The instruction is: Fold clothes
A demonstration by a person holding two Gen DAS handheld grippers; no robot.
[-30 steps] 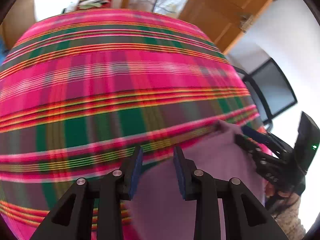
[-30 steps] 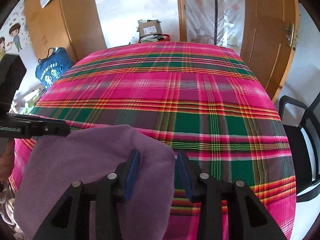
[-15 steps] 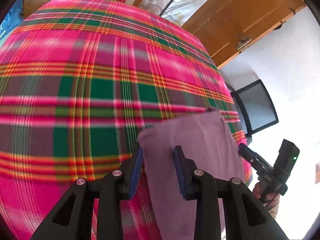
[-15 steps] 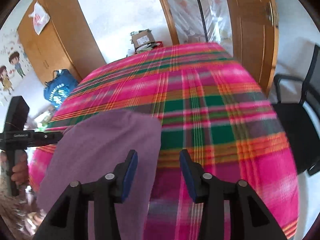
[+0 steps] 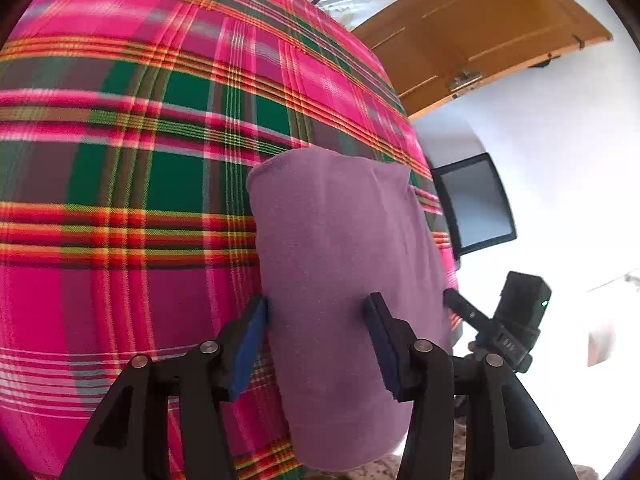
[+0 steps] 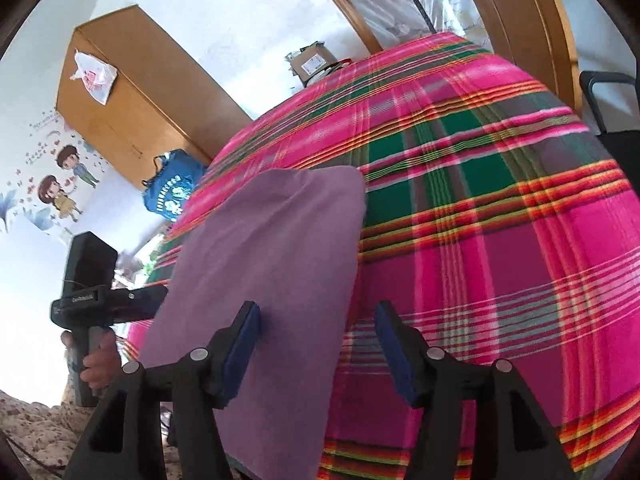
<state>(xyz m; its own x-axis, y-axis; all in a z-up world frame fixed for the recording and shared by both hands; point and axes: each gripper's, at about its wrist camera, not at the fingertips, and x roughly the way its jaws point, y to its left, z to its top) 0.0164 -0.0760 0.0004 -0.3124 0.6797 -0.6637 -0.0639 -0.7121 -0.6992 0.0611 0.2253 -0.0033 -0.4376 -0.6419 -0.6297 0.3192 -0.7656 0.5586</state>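
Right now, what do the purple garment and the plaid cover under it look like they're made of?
Purple garment: likely soft knit or fleece; matte, faintly fuzzy, no visible weave. Plaid cover: woven cloth, probably cotton or a blend; fine thread lines show in the stripes, slight sheen.

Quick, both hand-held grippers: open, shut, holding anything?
Left hand-held gripper: jaws opening, purple cloth between them, not gripped.
Right hand-held gripper: jaws opening, holding nothing.

Folded purple cloth [image 5: 344, 272], flat, at plaid table edge [image 5: 120, 216]
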